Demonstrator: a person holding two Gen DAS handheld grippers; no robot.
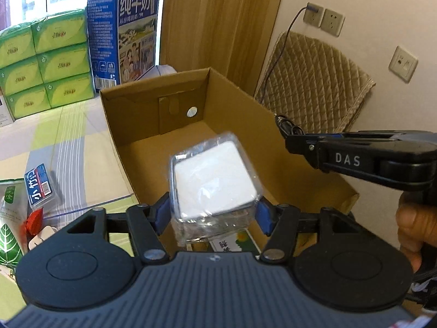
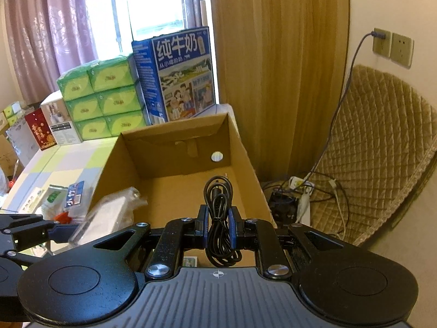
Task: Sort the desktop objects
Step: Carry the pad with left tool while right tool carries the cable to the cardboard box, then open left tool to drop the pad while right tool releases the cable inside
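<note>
Above open cardboard box (image 1: 245, 109), left claw (image 1: 213, 213) clamped on plastic-wrapped white block (image 1: 213, 180), right claw (image 2: 218, 227) pinching coiled black cable (image 2: 218, 218)

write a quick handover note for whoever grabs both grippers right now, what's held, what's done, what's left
Left gripper: shut on a white block in clear wrap, held over the open cardboard box.
Right gripper: shut on a coiled black cable, also above the box.
Done: both items picked up; one small printed item seems to lie in the box already.
Left: release both into the box, then sort what remains on the table: small blue-label case, green leaf packet, white plug.
</note>
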